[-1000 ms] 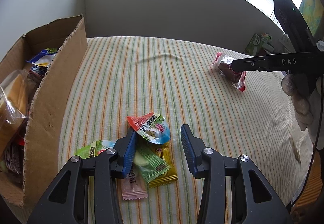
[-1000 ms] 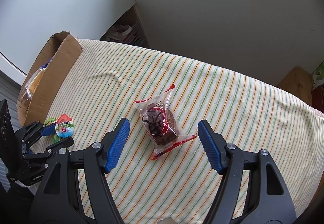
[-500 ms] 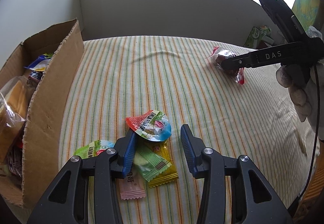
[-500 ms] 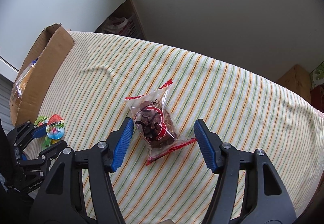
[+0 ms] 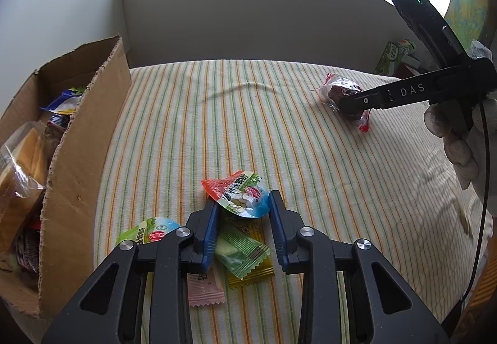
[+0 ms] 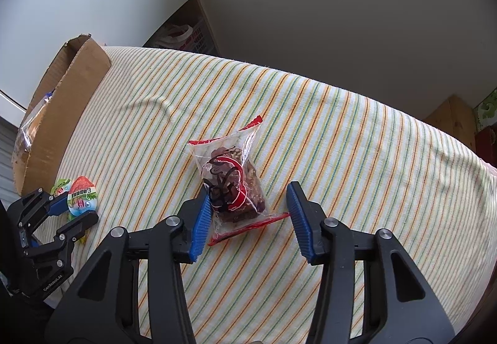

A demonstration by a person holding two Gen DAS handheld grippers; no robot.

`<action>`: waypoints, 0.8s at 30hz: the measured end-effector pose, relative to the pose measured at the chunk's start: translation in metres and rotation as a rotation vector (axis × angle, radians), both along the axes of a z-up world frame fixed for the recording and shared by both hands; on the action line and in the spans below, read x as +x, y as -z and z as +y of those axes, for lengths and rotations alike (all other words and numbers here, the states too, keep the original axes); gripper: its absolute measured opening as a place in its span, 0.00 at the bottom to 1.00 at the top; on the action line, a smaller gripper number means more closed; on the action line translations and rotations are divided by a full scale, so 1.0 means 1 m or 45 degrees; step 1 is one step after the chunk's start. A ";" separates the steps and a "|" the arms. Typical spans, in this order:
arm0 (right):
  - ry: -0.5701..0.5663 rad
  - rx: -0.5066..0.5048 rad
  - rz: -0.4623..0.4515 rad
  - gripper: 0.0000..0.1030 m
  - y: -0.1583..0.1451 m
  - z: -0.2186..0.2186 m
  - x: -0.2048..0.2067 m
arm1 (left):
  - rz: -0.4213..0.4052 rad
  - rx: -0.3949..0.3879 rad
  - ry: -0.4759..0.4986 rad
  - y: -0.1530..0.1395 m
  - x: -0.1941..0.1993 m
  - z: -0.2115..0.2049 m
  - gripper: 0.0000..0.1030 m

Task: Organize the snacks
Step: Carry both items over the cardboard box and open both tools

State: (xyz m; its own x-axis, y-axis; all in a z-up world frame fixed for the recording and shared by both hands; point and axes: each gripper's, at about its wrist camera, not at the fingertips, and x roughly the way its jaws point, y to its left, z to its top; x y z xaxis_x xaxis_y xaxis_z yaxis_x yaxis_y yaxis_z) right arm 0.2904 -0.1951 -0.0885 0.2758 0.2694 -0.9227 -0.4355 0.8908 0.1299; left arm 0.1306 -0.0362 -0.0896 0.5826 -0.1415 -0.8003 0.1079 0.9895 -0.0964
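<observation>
So I'm sitting on the right gripper [image 6: 247,213] over the clear plastic bag of dark brown snack with red sealed ends [image 6: 231,181], which is lying on the yellow, green and orange striped tablecloth [image 6: 341,139] well apart from the open brown cardboard box [image 6: 65,114]. Jaws are spread wide, nothing pinched.

The thing I'm watching: the bag isn't centred between the pads. It's hugging my left finger [image 6: 200,219], looking like it's touching or just beside it, while the right one has a clear gap with only the red bottom seal poking into it. Its long axis is running roughly along my fingers, tilted a bit up and to the left, so I'm guessing a squeeze would close across the short width, which is what I want. I'd probably nudge left first so it doesn't get shoved sideways.

Meanwhile the left gripper [image 5: 242,213] is working the small pile near the box: its jaws are partly closed around the red, green and blue round-ended foil packet [image 5: 237,198], and I can't tell if they're actually gripping it. The box is closer to that hand, so my bag has the longer trip.
</observation>
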 end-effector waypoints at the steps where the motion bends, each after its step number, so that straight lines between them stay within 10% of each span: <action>1: 0.005 0.006 -0.001 0.34 -0.002 -0.001 -0.001 | -0.008 -0.002 -0.002 -0.002 -0.001 0.000 0.28; 24: -0.130 0.112 -0.165 0.33 -0.078 0.061 -0.062 | -0.216 -0.095 -0.080 -0.053 -0.039 0.037 0.28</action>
State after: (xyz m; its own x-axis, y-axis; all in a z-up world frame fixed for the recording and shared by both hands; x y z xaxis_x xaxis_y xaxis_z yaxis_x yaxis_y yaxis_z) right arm 0.2281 -0.1336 -0.0101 0.3578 0.3800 -0.8530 -0.5409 0.8289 0.1424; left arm 0.0915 0.0010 -0.0361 0.7177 -0.1561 -0.6786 0.0669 0.9855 -0.1558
